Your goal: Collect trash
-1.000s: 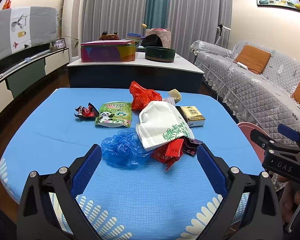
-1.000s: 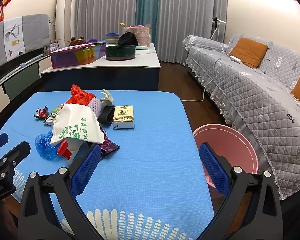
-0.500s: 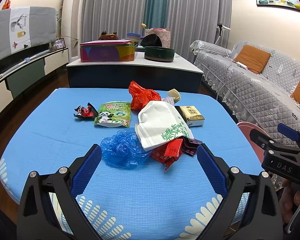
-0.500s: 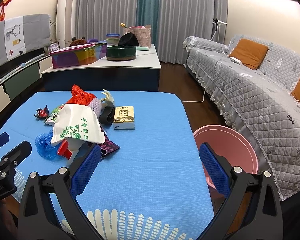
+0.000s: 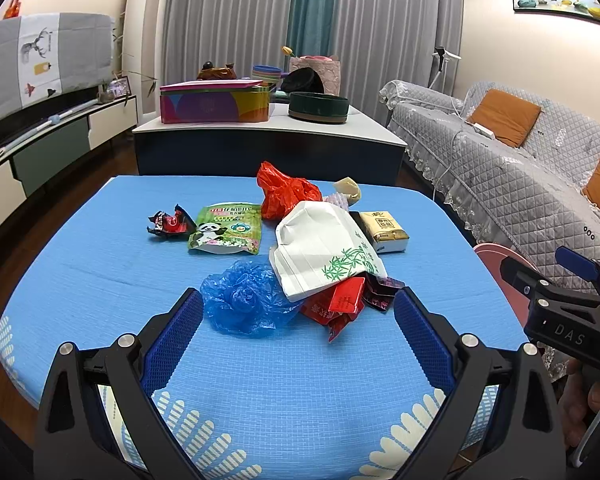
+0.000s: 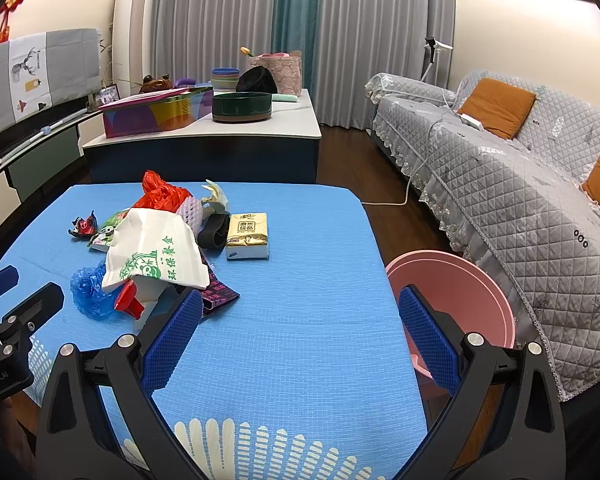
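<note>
**Both jaws spread wide, trash heaped on the blue bench**

Ahead of the left gripper (image 5: 296,312), a crumpled blue plastic bag (image 5: 246,304) lies just inside its left finger, touching a white paper bag with green bamboo print (image 5: 324,252) that overlaps red foil wrappers (image 5: 340,304). Beyond sit a panda-print green pouch (image 5: 228,230), a red plastic bag (image 5: 284,192) and a gold tissue pack (image 5: 384,230), all on the blue-clothed bench (image 5: 100,272).

The left gripper hovers low and level over the bench's near edge, jaws released, holding nothing. The right gripper (image 6: 300,312) is likewise spread and empty, with the pile off to its left.

Only the right wrist view shows the round pink plastic basin (image 6: 460,280) fully, below the bench edge beside the grey quilted sofa (image 6: 520,184).
</note>
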Motion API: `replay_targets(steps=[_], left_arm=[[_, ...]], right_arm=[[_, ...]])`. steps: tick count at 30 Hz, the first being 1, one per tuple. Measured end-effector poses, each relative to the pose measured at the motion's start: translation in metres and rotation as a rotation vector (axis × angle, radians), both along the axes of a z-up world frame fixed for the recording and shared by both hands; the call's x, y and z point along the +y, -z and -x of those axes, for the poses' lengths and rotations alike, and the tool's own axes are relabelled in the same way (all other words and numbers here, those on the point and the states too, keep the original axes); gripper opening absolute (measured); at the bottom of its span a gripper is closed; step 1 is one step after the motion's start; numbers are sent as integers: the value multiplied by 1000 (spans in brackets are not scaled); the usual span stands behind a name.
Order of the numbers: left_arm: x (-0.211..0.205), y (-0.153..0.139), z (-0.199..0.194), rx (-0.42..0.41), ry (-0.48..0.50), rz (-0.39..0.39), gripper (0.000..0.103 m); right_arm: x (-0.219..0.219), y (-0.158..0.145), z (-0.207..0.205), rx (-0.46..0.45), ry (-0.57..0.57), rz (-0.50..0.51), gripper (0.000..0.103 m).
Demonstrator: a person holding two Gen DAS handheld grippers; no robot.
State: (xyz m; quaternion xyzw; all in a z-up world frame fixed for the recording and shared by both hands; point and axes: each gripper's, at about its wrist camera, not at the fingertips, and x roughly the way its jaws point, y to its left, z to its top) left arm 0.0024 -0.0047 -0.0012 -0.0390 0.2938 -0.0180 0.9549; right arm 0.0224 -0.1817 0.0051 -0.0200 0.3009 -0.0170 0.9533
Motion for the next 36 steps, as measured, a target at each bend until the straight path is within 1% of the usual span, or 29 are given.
replay_targets(steps=[7, 14, 19, 23, 29, 36], left_arm=[[0, 0, 0, 0, 0, 0, 92], [0, 0, 0, 1, -3, 1, 92], [-2, 1, 1, 1, -6, 0, 92], [-1, 1, -1, 5, -16, 6, 91], [10, 5, -9, 34, -60, 22, 83], [27, 20, -28, 102, -146, 55, 76]], right_arm=[[-1, -1, 0, -5, 3, 1, 95], [-2, -1, 0, -10, 3, -5, 88], [0, -1, 0, -7, -16, -30, 83], [4, 3, -3, 12, -43, -55, 77], [7, 10, -11, 36, -69, -89, 71], [13, 29, -33, 92, -104, -134, 59]])
